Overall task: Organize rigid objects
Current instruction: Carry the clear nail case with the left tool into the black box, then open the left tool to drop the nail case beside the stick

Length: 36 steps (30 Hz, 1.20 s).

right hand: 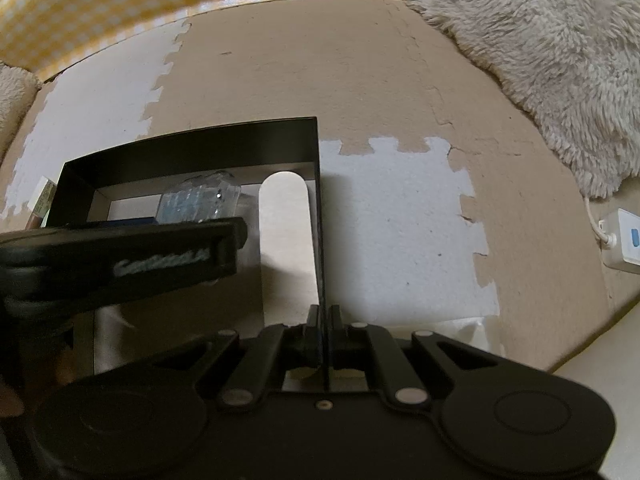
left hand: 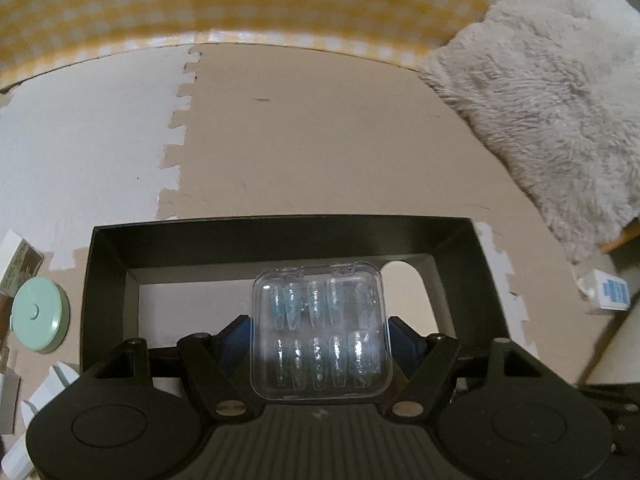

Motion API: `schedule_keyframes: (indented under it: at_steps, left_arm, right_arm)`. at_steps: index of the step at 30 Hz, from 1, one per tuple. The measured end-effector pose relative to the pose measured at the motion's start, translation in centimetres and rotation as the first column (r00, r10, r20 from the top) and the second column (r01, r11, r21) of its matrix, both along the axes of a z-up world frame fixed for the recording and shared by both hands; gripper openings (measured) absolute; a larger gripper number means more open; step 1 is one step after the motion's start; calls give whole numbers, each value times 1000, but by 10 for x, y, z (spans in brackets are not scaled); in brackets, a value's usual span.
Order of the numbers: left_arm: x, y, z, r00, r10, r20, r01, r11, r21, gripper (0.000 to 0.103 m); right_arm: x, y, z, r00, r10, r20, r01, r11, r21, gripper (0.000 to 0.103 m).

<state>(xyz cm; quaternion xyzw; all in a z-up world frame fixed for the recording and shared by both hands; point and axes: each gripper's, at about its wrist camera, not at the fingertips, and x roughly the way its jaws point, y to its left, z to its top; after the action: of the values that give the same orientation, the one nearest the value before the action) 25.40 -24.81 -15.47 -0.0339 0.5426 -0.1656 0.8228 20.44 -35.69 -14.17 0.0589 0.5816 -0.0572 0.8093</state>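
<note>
My left gripper (left hand: 320,332) is shut on a clear plastic case of blue press-on nails (left hand: 318,330) and holds it over the open black box (left hand: 280,236). The case also shows in the right wrist view (right hand: 198,200), above the box floor. A beige nail file (right hand: 286,232) lies inside the box along its right wall. My right gripper (right hand: 325,316) is shut on the box's right wall (right hand: 320,208), near its front end. The left gripper's body (right hand: 120,260) crosses the left of the right wrist view.
A mint round tin (left hand: 38,316) and small boxes (left hand: 18,264) lie left of the black box. A fluffy grey rug (left hand: 552,120) is at the right, a power strip (right hand: 626,244) beside it. A yellow checked cloth (left hand: 240,4) borders the far side of the foam mat.
</note>
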Motion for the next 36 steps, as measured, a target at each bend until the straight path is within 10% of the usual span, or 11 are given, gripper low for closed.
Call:
schedule_keyframes:
  at_steps: [21,36]
  left_arm:
    - [7,3,-7,1000,4,29,-4,1000,22,74]
    - [7,5,-7,994,112,-13,-112,987,-116,74]
  right_arm:
    - [0,1,0,1000,7,2,-7,1000,0,3]
    - [0,2,1,1000,6,2,-6,1000,0,3]
